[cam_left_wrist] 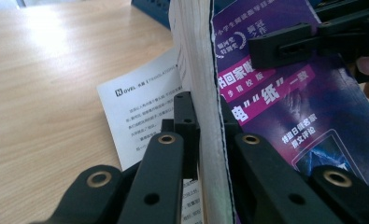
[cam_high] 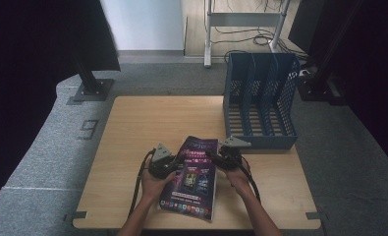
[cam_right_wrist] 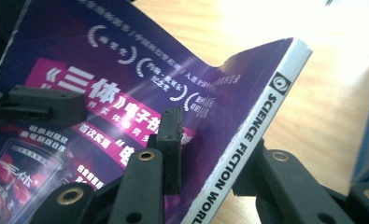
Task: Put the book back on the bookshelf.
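A purple science-fiction magazine (cam_high: 191, 177) is held over the front of the wooden table (cam_high: 147, 123) between my two grippers. My left gripper (cam_high: 174, 164) is shut on its open page edge; in the left gripper view the jaws (cam_left_wrist: 205, 116) clamp the white block of pages on both sides, with the cover (cam_left_wrist: 285, 107) to the right. My right gripper (cam_high: 216, 160) is shut on the spine side. In the right gripper view (cam_right_wrist: 210, 154) one pad presses on the cover (cam_right_wrist: 140, 60) and the other jaw sits under the white spine. A white printed page (cam_left_wrist: 140, 112) shows beneath the magazine.
A blue multi-slot file rack (cam_high: 260, 98) stands at the table's back right corner, its open slots facing the person. Bare tabletop lies to the left and behind the magazine. Dark stands and cables are on the floor beyond the table.
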Tool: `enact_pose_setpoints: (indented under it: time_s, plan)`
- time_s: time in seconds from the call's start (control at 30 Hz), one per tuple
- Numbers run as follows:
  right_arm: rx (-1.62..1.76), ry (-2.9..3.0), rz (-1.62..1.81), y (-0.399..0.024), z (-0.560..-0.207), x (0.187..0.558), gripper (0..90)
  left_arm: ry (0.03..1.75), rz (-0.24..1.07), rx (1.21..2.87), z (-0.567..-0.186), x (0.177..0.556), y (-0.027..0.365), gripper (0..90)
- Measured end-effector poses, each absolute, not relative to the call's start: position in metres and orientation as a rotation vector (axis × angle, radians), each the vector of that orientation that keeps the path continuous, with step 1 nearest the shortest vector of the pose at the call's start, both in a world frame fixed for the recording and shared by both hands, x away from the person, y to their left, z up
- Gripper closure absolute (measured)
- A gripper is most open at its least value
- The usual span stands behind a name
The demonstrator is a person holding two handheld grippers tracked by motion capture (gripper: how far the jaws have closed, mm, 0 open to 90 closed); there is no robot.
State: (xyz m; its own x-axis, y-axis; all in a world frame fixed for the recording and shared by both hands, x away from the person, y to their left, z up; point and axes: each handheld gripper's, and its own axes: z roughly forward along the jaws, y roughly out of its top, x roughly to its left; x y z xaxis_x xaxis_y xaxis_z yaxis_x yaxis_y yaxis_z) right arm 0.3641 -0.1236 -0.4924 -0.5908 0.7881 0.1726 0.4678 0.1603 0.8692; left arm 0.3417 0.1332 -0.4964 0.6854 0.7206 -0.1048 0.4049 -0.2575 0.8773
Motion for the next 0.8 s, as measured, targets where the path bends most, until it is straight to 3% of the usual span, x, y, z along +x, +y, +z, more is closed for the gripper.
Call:
enact_pose_setpoints:
  time_s: [0.8]
  plan:
    - [1.006,2.010,1.556,-0.133,-0.454,0.337,72.7,0.764,0.475,1.772,-0.464,0.322,0.140,85.3]
